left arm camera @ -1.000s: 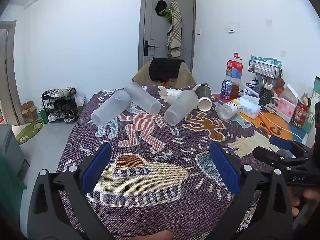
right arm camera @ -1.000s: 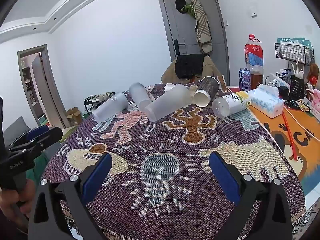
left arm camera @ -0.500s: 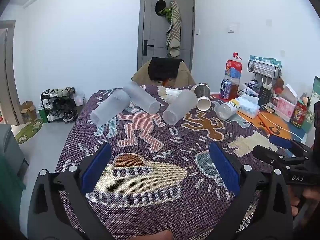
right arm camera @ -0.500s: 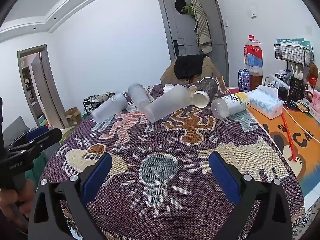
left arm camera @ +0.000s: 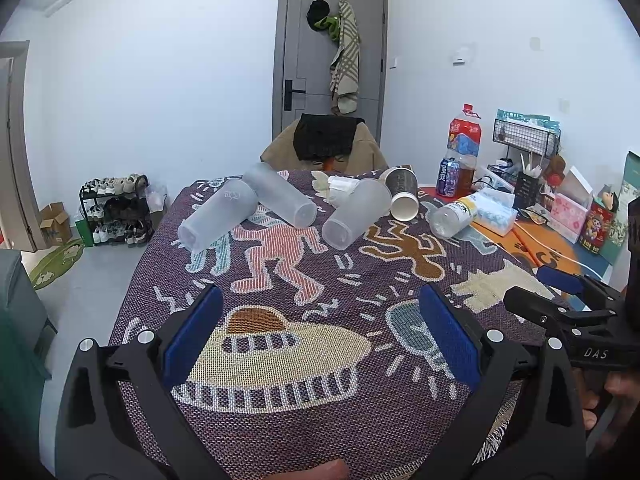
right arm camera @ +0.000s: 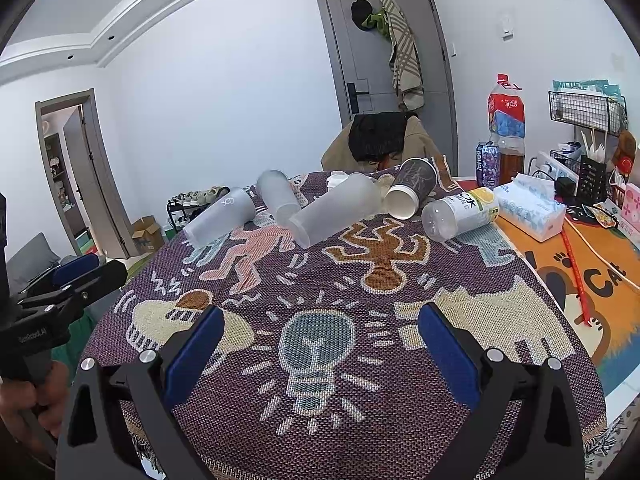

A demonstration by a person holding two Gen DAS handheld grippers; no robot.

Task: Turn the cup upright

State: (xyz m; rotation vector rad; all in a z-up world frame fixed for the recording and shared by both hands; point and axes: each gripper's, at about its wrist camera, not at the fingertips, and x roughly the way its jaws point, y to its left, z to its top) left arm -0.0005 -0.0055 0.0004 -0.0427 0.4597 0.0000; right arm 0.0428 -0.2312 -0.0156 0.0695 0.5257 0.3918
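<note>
Several cups lie on their sides at the far end of the patterned tablecloth: three frosted plastic cups (left arm camera: 218, 220) (left arm camera: 280, 199) (left arm camera: 356, 213), a dark paper cup (left arm camera: 402, 191) with a white inside, and a clear labelled cup (left arm camera: 454, 216). In the right wrist view they show as frosted cups (right arm camera: 220, 218) (right arm camera: 276, 197) (right arm camera: 336, 210), the paper cup (right arm camera: 412, 188) and the labelled cup (right arm camera: 460, 212). My left gripper (left arm camera: 320, 336) is open and empty over the near cloth. My right gripper (right arm camera: 320, 344) is open and empty, well short of the cups.
A tissue pack (right arm camera: 532, 208), soda bottle (right arm camera: 506, 120), can (right arm camera: 487, 164) and wire rack (right arm camera: 586, 112) stand along the right side on an orange mat (right arm camera: 600, 264). A chair with draped clothes (left arm camera: 326, 142) stands behind the table. The other gripper shows at each view's edge.
Both views have shifted slightly back and up from the table; the cups look a little farther. Nothing on the table has moved.
</note>
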